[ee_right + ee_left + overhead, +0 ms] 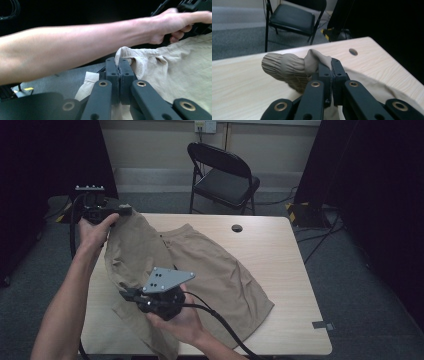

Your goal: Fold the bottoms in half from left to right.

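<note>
Folding tan shorts (210,265) on the tabletop (280,245), at the lift stage. Left gripper (125,210) clenched on the gathered elastic waistband (284,67) at the far left corner, cloth pinched between both jaws and raised off the wood. Right gripper (131,295) clenched likewise on a fabric edge (122,53) nearer the front, held above the tabletop, with the left side of the garment hanging as a slack fold between the two grips. Rest of the shorts spread flat toward the right, one leg reaching the near right part of the tabletop.

Next move, by the look of it: carrying the raised edge across over the flat half, keeping both grips level and taut so the fold lands even, then letting go only once the cloth lies down.
</note>
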`<act>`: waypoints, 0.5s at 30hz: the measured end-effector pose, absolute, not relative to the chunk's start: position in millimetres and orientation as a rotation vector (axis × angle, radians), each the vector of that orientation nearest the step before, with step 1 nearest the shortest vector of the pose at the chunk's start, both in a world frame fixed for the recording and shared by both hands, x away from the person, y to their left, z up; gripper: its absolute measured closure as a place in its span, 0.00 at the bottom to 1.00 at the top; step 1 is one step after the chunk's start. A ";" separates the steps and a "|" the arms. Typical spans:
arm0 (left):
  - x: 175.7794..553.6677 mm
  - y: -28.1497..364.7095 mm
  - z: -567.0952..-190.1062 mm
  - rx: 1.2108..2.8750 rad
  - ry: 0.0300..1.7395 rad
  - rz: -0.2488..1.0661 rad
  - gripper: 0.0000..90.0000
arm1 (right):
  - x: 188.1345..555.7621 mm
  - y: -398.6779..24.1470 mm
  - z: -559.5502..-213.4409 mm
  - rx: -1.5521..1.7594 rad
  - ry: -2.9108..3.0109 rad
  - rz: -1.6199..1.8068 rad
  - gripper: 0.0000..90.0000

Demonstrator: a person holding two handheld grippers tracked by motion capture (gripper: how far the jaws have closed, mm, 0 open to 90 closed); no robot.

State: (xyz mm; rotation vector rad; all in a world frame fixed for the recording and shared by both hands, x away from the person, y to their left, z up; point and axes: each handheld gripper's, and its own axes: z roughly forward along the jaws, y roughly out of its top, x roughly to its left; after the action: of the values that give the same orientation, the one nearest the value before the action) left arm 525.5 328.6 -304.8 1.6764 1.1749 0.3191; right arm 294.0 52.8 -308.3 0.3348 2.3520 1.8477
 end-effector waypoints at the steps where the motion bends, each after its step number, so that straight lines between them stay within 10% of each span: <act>1: 525.5 328.6 -304.8 1.676 1.175 0.319 0.99 | 294.6 52.6 -306.2 0.332 2.347 1.850 0.99; 15: 543.9 296.6 -327.0 1.640 1.216 0.285 0.99 | 307.9 15.2 -307.6 0.425 2.286 1.801 0.99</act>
State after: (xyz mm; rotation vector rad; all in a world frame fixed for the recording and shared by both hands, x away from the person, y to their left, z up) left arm 543.9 296.6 -327.0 1.6401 1.2157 0.2846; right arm 307.9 15.2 -307.6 0.4252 2.2861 1.8010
